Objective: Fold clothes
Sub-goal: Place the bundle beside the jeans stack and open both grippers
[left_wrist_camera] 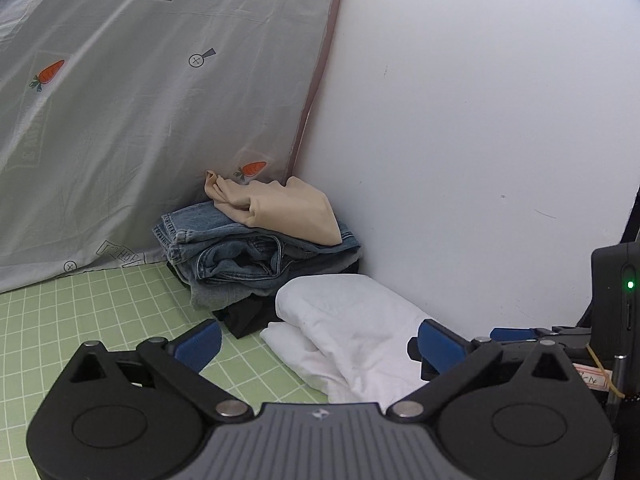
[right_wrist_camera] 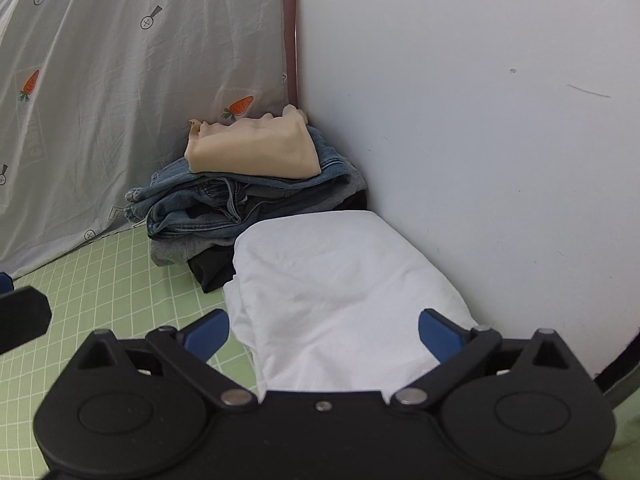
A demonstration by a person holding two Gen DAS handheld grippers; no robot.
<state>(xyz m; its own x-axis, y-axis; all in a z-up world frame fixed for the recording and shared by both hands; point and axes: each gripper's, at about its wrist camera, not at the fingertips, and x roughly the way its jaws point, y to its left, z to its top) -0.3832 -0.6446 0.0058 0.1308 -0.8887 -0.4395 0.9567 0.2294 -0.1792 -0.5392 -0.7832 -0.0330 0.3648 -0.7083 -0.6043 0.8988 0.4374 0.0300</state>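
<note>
A folded white garment (left_wrist_camera: 348, 328) (right_wrist_camera: 340, 292) lies on the green grid mat against the white wall. Behind it, in the corner, stands a stack of folded clothes: a beige piece (left_wrist_camera: 276, 208) (right_wrist_camera: 256, 148) on top, blue jeans (left_wrist_camera: 236, 252) (right_wrist_camera: 200, 208) under it, then grey and black layers. My left gripper (left_wrist_camera: 320, 340) is open, its blue pads wide apart above the near end of the white garment, gripping nothing. My right gripper (right_wrist_camera: 326, 328) is likewise open over the same garment, pads clear of the cloth.
A grey sheet printed with carrots (left_wrist_camera: 140, 120) (right_wrist_camera: 120, 80) hangs at the left and back. The white wall (left_wrist_camera: 480, 140) (right_wrist_camera: 480, 140) closes the right side. The green mat (left_wrist_camera: 80, 312) (right_wrist_camera: 100, 280) stretches left. The right tool's black housing (left_wrist_camera: 616, 292) shows at the edge.
</note>
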